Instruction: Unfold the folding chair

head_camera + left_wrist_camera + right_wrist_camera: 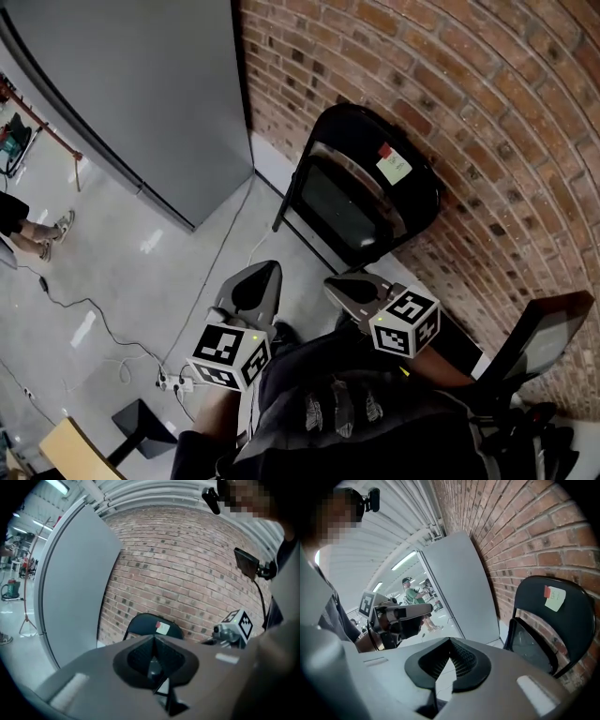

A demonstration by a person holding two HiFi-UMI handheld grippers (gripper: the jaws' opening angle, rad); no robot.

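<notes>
Head view: the chair stands folded flat and leans on the brick wall, its feet on the floor, just right of a tall grey panel. A pale note with a red tab sticks near its top. The floor is smooth grey concrete with patches of reflected light. A thin cable snakes across it to a white power strip. At the far left edge a person's legs show.

The left gripper and the right gripper sit side by side low in the frame, both pointing toward the chair and well apart from it. In the left gripper view the jaws are pressed together with nothing between them. The right gripper view shows the same: jaws together, empty, the chair ahead at the right against the bricks.

Past the panel's edge the right gripper view opens onto a long lit hall with strip lights overhead and a person in green far back.
</notes>
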